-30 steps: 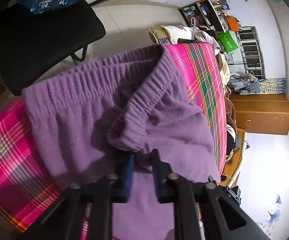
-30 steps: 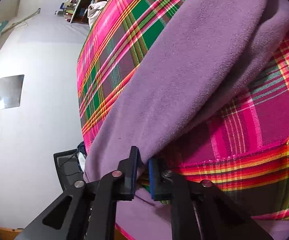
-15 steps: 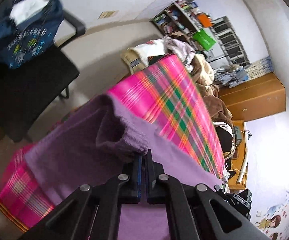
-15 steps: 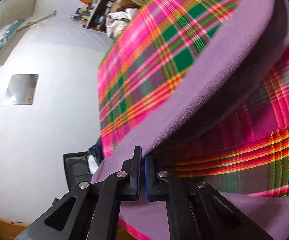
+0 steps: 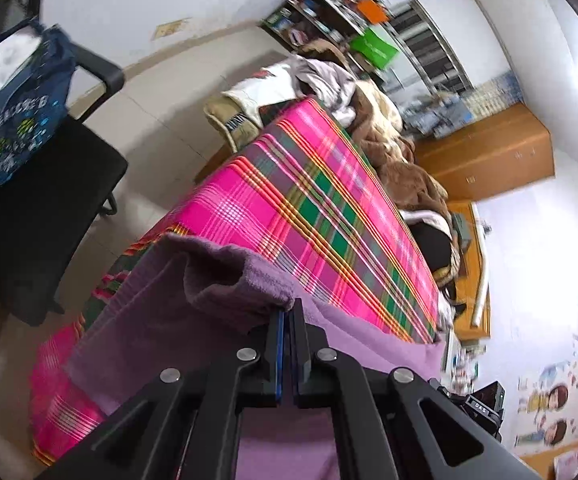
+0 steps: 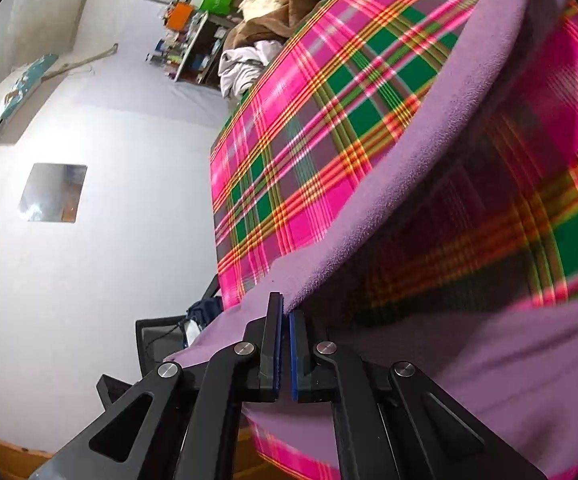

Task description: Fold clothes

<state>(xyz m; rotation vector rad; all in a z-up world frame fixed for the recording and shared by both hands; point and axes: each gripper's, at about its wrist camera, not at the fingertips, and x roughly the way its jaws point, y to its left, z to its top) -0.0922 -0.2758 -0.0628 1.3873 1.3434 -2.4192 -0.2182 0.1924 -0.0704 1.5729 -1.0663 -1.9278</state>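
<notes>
A bed under a pink plaid cover (image 5: 309,208) carries the purple fleece garment (image 5: 161,320), whose near edge is raised off the cover and runs long between the two claws. The left claw (image 5: 287,316) is clamped tight on its ribbed end; the right claw (image 6: 286,312) is pinched shut on the opposite end. A black chair (image 5: 41,200) holds a dark blue bag (image 5: 17,120).

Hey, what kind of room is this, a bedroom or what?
Likely a lived-in bedroom: a bed with a pink plaid sheet, heaped blankets and clothes at its far end, and a cluttered bookshelf against the wall.
</notes>
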